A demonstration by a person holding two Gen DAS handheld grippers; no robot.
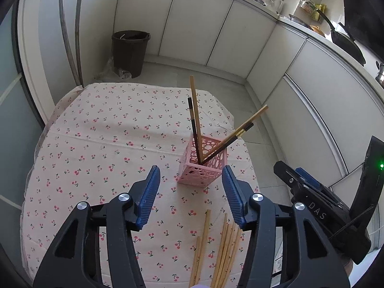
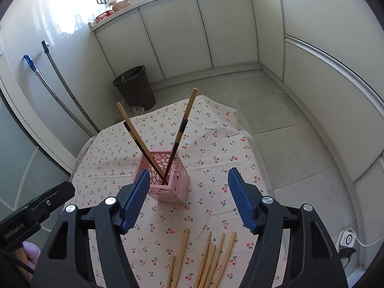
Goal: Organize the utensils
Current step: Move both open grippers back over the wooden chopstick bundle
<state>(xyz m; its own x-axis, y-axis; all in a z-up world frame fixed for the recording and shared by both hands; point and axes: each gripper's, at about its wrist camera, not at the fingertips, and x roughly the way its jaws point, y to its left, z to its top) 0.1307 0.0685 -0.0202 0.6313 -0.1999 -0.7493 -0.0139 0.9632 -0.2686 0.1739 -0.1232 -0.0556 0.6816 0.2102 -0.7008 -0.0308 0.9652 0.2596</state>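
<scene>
A pink perforated holder point(image 1: 202, 164) point(image 2: 165, 180) stands on the cherry-print tablecloth point(image 1: 96, 132) point(image 2: 216, 148), with several chopsticks leaning out of it, some light wood point(image 1: 195, 105) point(image 2: 190, 103), some dark point(image 1: 192, 120) point(image 2: 141, 144). Several loose wooden chopsticks point(image 1: 224, 249) point(image 2: 211, 259) lie on the cloth near the front edge. My left gripper point(image 1: 190, 194) hovers open above them, nothing between its blue pads. My right gripper point(image 2: 188, 201) is also open and empty, just in front of the holder. The right gripper's body point(image 1: 324, 213) shows at the right of the left wrist view.
A dark bin point(image 1: 130, 52) point(image 2: 135, 87) stands on the tiled floor beyond the table. White cabinets point(image 1: 216, 24) point(image 2: 192, 28) line the back and right. Two long handles point(image 2: 62, 91) lean on the wall at left. A hand point(image 2: 28, 256) holds the left gripper.
</scene>
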